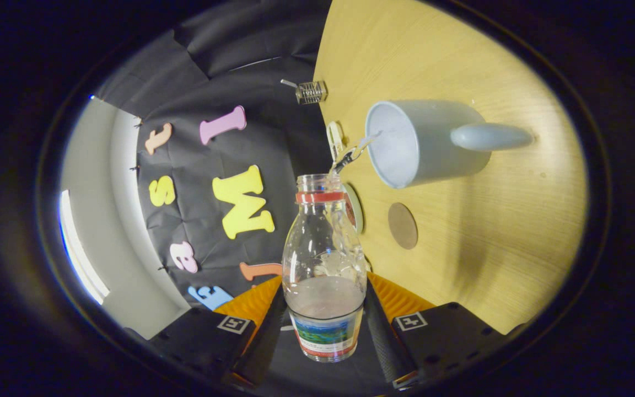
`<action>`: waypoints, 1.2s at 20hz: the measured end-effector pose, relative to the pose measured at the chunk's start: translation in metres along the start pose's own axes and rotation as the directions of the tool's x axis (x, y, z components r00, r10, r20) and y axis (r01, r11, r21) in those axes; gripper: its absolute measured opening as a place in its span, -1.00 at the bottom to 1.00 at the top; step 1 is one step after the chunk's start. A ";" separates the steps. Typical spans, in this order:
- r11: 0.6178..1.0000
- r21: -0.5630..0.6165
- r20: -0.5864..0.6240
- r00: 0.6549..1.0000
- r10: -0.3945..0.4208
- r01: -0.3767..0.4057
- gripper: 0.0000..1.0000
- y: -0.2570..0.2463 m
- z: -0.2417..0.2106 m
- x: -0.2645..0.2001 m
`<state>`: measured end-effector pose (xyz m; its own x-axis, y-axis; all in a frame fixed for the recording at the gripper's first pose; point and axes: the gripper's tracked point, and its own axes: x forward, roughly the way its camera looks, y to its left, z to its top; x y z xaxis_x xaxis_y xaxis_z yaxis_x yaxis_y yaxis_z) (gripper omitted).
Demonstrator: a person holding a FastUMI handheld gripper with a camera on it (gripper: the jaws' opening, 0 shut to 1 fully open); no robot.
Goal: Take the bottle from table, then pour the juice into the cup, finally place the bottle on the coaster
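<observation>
Gripping the bottle (324,264) between both fingers of the gripper (326,325), pads pressing on its lower body from either side, just above the label. Holding it clear of the table (494,231), with the whole view rolled sideways so the tabletop appears to stand on edge. Showing an open neck with no cap, a red ring below the rim, and a pale pinkish-brown juice lying low, around the bottom third. Judging the pour as the step in hand, likely just starting or pausing, since no stream is visible. Needing next to bring the open mouth nearer the cup (425,140), over its rim, and tip further. Beyond the bottle, passing a round brown coaster (403,225) lying flat, apart from the cup. Farther on, seeing the pale mug with its handle; inside looking bare, though contents are hard to tell.
</observation>
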<state>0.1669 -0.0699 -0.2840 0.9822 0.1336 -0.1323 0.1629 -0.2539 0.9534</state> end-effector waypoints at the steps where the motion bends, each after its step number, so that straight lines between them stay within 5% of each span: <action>1: 1.000 0.007 0.001 1.000 0.008 -0.008 0.61 0.002 0.001 -0.001; 12: 0.997 0.038 -0.008 0.998 0.067 -0.067 0.61 0.025 0.000 0.000; 18: 0.976 0.187 -0.005 0.993 0.117 -0.114 0.60 0.035 -0.005 0.002; 24: 0.969 0.206 0.001 0.991 0.136 -0.134 0.60 0.050 -0.008 0.002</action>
<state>0.1765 -0.0751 -0.2343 0.9953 0.0969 -0.0014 0.0461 -0.4610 0.8862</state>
